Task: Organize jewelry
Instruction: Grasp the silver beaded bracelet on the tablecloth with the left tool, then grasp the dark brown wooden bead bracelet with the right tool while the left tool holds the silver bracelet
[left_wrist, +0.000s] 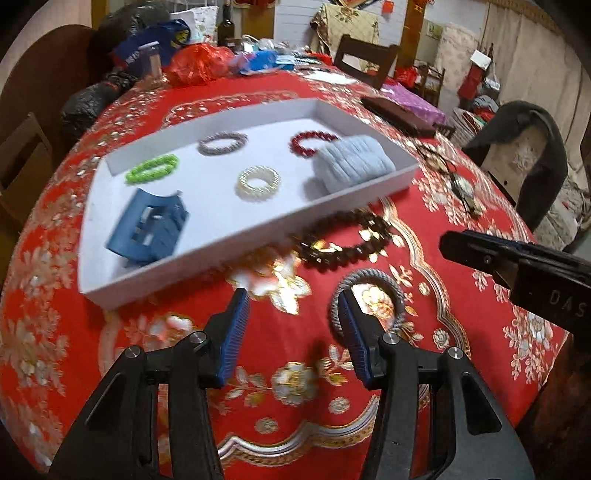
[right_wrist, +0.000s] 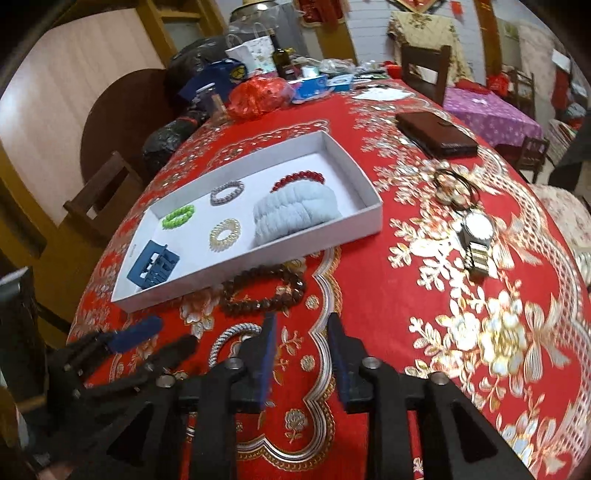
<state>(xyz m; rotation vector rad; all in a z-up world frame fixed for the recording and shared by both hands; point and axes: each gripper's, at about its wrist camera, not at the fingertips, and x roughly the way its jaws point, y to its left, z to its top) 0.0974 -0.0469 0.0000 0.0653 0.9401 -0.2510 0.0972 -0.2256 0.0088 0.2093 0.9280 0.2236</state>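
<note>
Right tool (left_wrist: 517, 258) body reads "DAS"; remaining letters cut off.

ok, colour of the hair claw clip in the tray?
Blue. The claw clip shows best in the left wrist view, at the white tray's near end.

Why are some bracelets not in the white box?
Four pieces sit outside the white box: brown bead bracelet by its front wall, grey rope ring near the left tool, black hair ties and watch.
</note>
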